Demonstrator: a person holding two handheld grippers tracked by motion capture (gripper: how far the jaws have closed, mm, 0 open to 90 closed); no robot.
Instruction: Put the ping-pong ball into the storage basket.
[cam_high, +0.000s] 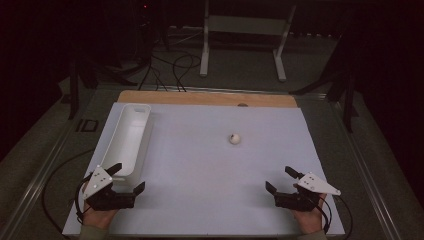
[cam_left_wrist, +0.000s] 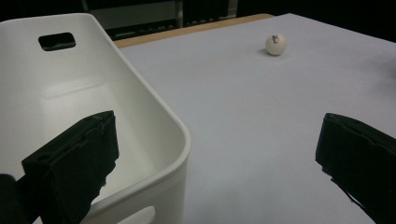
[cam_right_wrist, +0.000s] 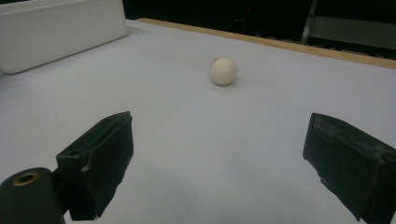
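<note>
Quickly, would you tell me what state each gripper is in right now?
Left gripper: open, holding nothing.
Right gripper: open, holding nothing.

1. Ball (cam_high: 234, 138): small, round, off-white, with a small dark mark on its upper face seen in the left gripper view (cam_left_wrist: 276, 44). It rests on the white table surface, right of centre and toward the far half, untouched, in the open.
2. Bin (cam_high: 131, 139): long, white plastic, open-topped, rounded corners, a handle slot in the end wall. It stands upright along the table's left side, empty inside, well apart from the ball.
</note>
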